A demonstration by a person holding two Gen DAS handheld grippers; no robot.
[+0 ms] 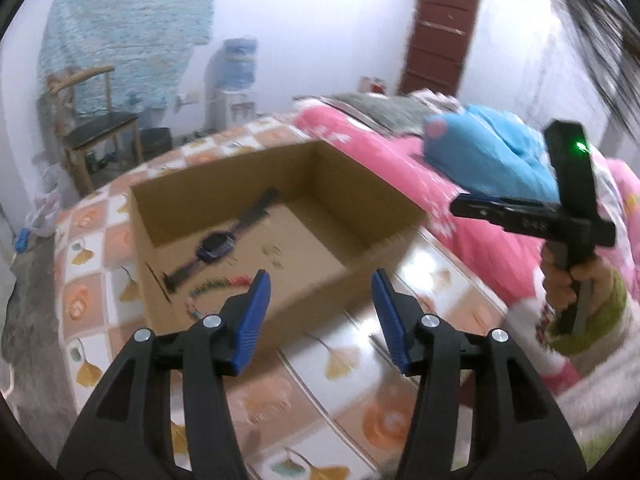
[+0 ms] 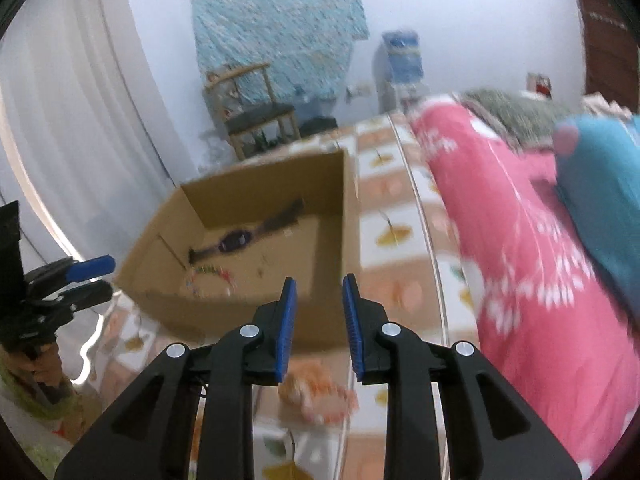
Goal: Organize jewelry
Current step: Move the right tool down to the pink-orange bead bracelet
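Observation:
An open cardboard box (image 1: 392, 204) stands on the tiled tablecloth; it also shows in the right wrist view (image 2: 332, 216). Inside lie a dark blue watch (image 1: 216, 246) (image 2: 234, 242) and a colourful bead bracelet (image 1: 216, 283) (image 2: 210, 272). A pink-orange bead bracelet (image 2: 320, 396) lies on the table below my right gripper (image 2: 319, 280). My right gripper is open and empty, above the box's near wall. My left gripper (image 1: 320, 280) is open and empty, over the box's near edge.
A pink quilt (image 2: 520, 248) and a blue pillow (image 1: 492, 148) lie to the right of the box. A wooden chair (image 1: 92, 124), a water dispenser (image 1: 232, 76) and a brown door (image 1: 440, 36) stand at the back. Both views are motion-blurred.

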